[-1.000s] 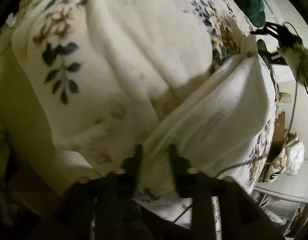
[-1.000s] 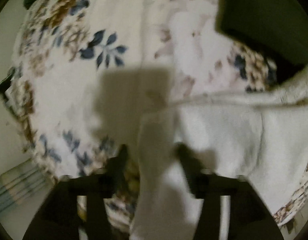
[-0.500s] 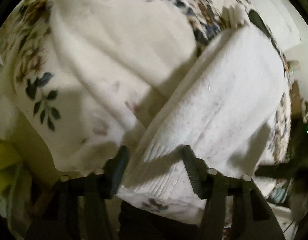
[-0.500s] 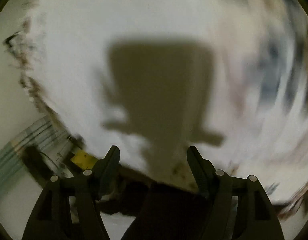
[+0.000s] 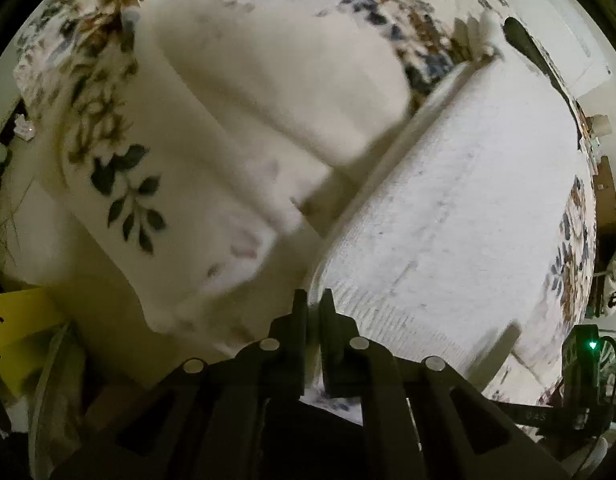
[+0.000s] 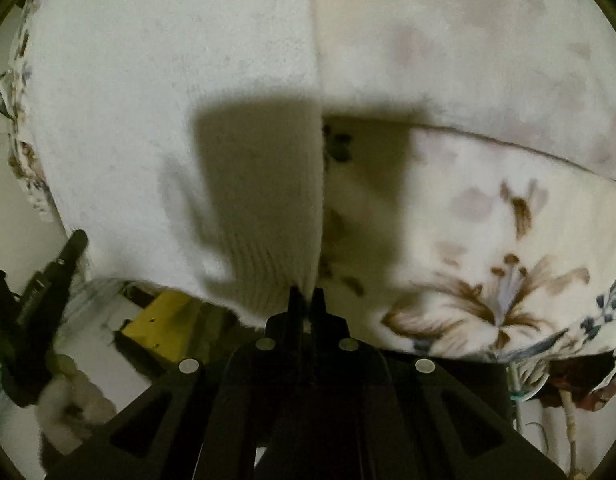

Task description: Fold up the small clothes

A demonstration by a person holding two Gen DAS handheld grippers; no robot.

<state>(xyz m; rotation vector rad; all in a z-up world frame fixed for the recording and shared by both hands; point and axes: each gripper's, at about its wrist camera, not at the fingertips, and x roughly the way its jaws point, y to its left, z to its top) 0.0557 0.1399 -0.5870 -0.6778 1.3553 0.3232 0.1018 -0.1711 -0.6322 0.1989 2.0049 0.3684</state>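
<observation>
In the left wrist view the left tool (image 5: 313, 300) is clenched on the near ribbed hem of the white garment (image 5: 460, 208), which stretches far-right across the floral bed (image 5: 120, 168); in the right wrist view the right tool (image 6: 306, 298) is clenched on the hem's right corner, garment (image 6: 168, 100) extending far-left.

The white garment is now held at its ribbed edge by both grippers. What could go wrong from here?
1. The left gripper and right gripper pinch only the very edge of the white garment; the rib may slip out on lifting.
2. The floral blanket lies right beside the right pinch and might be caught too.
3. The bed edge is near; a dropped hem could slide off.
</observation>
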